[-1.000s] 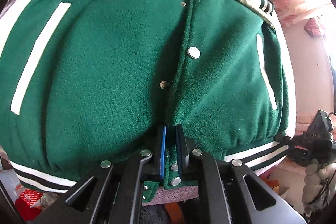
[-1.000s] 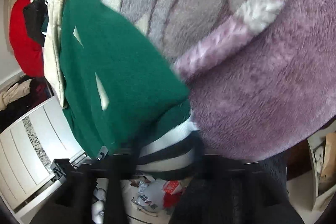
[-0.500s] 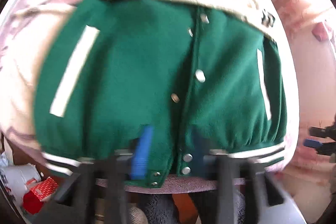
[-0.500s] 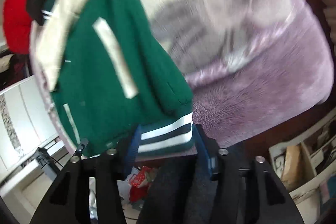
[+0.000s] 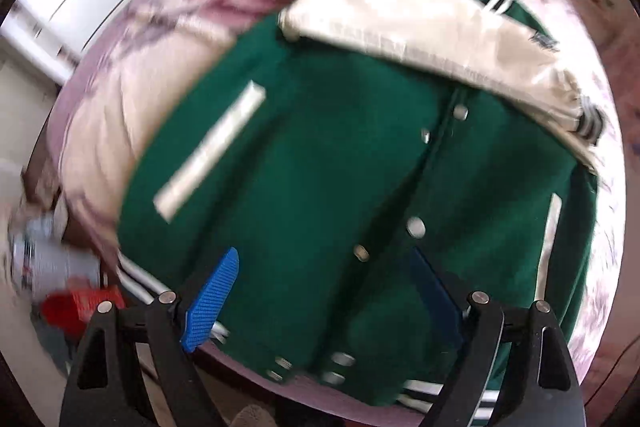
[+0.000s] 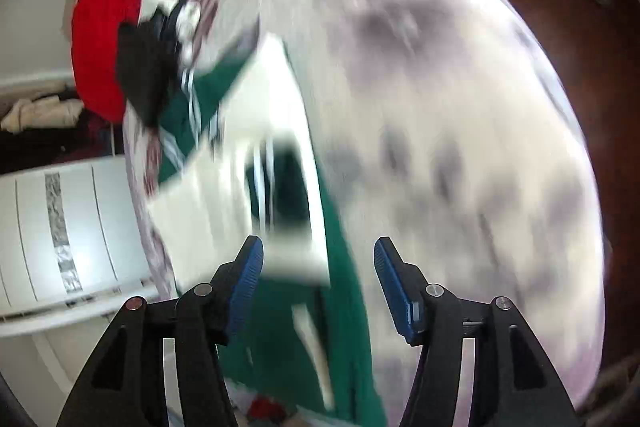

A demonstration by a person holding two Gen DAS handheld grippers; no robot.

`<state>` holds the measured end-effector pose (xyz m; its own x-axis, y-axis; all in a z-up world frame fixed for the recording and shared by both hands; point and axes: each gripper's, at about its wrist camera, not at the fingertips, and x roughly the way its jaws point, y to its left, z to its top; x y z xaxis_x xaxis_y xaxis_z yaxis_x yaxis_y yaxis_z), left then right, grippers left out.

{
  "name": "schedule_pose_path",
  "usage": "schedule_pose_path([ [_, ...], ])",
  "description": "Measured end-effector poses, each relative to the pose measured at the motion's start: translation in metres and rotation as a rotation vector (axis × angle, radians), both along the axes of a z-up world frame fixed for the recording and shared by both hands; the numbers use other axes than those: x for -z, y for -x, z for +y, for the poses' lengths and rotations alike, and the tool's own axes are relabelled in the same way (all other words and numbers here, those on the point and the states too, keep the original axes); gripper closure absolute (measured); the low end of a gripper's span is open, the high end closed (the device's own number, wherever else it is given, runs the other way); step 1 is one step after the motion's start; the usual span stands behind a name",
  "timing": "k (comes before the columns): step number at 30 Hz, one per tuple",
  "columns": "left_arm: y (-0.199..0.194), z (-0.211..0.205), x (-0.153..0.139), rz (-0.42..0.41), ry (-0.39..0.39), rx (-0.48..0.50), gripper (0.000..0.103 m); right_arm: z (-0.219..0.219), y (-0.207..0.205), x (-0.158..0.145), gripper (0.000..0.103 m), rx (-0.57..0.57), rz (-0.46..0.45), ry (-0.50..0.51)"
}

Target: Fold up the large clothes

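On the bed, spread over a purple and cream blanket [image 5: 132, 115], lies the green jacket [image 5: 320, 195], front up, snap buttons [image 5: 416, 227] running down its placket. A cream sleeve [image 5: 420, 27] is folded across the jacket's upper part. White pocket strips [image 5: 208, 151] sit either side of the placket. The striped hem reaches the blanket's near edge.

My left gripper [image 5: 324, 287] hovers over the jacket's hem end, just beside the lowest snaps. Its jaws have just been opening and now stand wide apart; cloth shows below them, but neither pad presses on it.

My right gripper [image 6: 318, 279] hangs over the jacket's sleeve end, view heavily blurred. Its jaws have just been opening too, and are spread with nothing pinched; cream sleeve and green cloth [image 6: 344, 307] pass beneath the gap.

Beyond the jacket's collar end: a black garment [image 6: 140, 75], then a red one [image 6: 104, 23]. Off the bed's side from the jacket, a white cabinet [image 6: 60, 227].
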<state>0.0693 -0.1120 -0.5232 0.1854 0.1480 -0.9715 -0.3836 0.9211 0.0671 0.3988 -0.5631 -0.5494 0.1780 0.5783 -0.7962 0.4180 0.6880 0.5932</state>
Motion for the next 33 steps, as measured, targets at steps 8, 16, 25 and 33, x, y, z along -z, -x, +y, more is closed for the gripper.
schedule_pose_path([
  [8, -0.004, -0.054, 0.033, 0.074, 0.018, -0.092, 0.016, 0.017, -0.171, 0.118, 0.043, -0.104, 0.063, -0.156],
  [16, -0.009, -0.087, 0.027, 0.095, 0.052, -0.056, 0.016, 0.08, -0.205, 0.111, 0.095, -0.304, -0.017, 0.004],
  [25, 0.006, -0.159, 0.011, 0.095, 0.118, 0.197, 0.016, 0.041, -0.185, 0.088, 0.044, -0.286, 0.12, -0.083],
  [33, 0.042, -0.241, 0.074, 0.239, 0.098, 0.359, 0.019, -0.034, -0.091, 0.053, 0.044, -0.305, 0.186, -0.024],
])
